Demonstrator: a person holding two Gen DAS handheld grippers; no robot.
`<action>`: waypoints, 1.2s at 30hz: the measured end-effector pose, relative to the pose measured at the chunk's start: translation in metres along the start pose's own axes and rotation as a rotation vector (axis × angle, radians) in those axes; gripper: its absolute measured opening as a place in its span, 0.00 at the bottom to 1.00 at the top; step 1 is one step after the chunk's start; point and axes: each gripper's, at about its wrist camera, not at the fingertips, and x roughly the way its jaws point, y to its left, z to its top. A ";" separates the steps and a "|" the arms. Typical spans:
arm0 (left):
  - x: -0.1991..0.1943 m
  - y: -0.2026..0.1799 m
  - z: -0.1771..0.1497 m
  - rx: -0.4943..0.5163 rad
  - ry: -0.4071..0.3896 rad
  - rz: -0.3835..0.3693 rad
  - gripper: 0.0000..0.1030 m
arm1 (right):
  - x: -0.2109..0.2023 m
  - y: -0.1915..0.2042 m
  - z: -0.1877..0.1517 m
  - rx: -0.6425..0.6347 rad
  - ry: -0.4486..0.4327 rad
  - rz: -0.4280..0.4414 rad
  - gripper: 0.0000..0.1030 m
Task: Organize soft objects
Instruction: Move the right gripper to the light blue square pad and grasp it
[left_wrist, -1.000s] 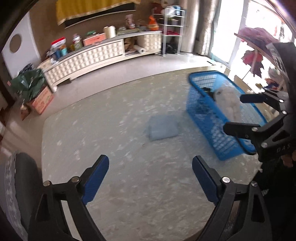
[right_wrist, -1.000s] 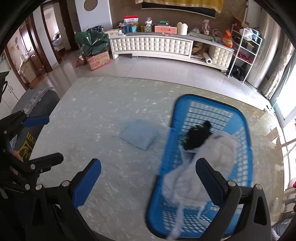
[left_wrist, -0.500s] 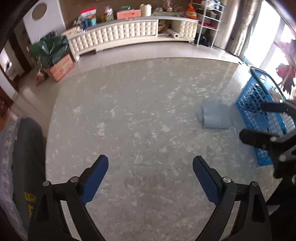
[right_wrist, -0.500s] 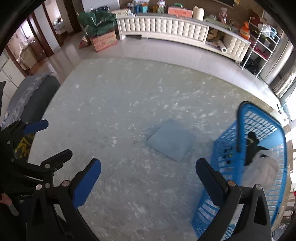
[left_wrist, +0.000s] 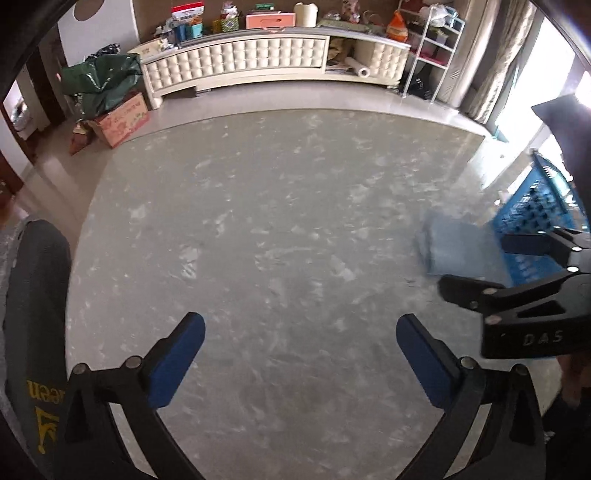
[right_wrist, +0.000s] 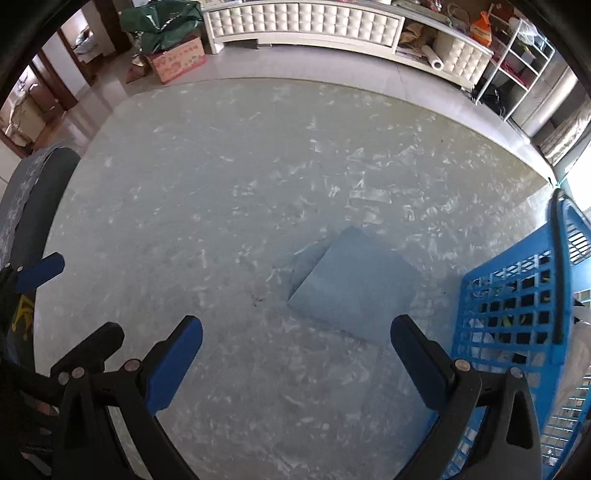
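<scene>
A folded pale blue cloth (right_wrist: 354, 284) lies flat on the grey marbled tabletop (right_wrist: 229, 192), just ahead of my right gripper (right_wrist: 295, 332), which stands open and holds nothing. The cloth (left_wrist: 456, 245) shows at the right of the left wrist view. My left gripper (left_wrist: 300, 328) hangs over bare tabletop (left_wrist: 277, 221), its jaws still opening with nothing between them. A blue plastic basket (right_wrist: 517, 317) stands right of the cloth, with white and dark soft items inside, partly hidden by its mesh wall.
A dark chair back (left_wrist: 37, 295) rises at the table's left edge. Beyond the table stand a long white cabinet (left_wrist: 258, 62), a cardboard box (left_wrist: 125, 118) with a green bag, and a white wire shelf (left_wrist: 432, 48). The right gripper's arm (left_wrist: 517, 295) crosses the left view.
Both grippers sank toward the table and swung left, away from the basket. The white item near the right gripper a second ago now lies in the basket. The folded cloth looms larger in the right view.
</scene>
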 end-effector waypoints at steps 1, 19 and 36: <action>0.004 0.001 0.001 0.000 0.004 0.020 1.00 | 0.004 -0.002 0.001 0.011 0.007 -0.001 0.99; 0.024 0.010 0.012 -0.019 0.020 0.075 1.00 | 0.057 -0.020 0.019 0.070 0.044 -0.031 0.68; 0.022 0.007 0.011 0.008 0.025 0.072 1.00 | 0.054 -0.013 0.003 -0.012 -0.019 -0.077 0.04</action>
